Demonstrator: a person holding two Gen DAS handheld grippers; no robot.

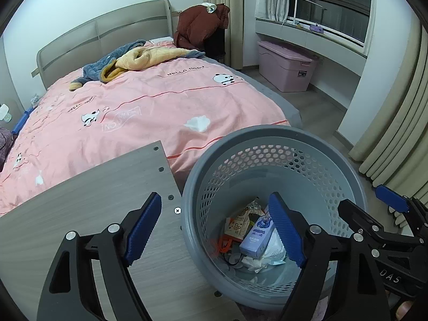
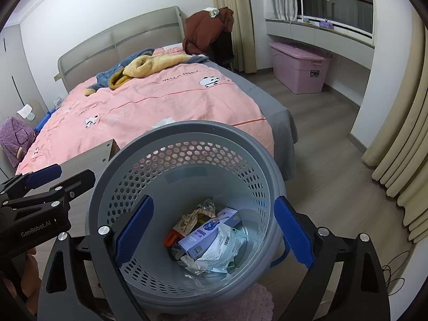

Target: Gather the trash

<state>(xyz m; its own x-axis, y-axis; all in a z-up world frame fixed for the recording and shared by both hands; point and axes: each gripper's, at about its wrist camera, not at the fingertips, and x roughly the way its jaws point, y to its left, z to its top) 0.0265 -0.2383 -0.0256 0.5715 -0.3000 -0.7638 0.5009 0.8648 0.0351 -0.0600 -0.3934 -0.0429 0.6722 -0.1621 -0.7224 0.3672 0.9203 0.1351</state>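
Bedroom, pink-quilted bed (image 1: 149,112) behind, wood-grain surface (image 1: 80,214) at its foot. Left tool (image 1: 216,230) jaws wide apart, gripping nothing; one finger over surface, other over gray basket (image 1: 267,139). Right tool (image 2: 214,227) also wide open, empty, fingers straddling basket wall. Trash at basket bottom: one purple box (image 2: 208,230), crumpled white wrappers (image 2: 224,243), something orange (image 2: 171,236), rest a jumble, can't count. One white tissue wad (image 1: 197,123) on quilt, mostly hidden by rim in right view. One pink storage bin (image 2: 302,69) under window.

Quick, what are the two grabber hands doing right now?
Left gripper: open, holding nothing.
Right gripper: open, holding nothing, above the basket.
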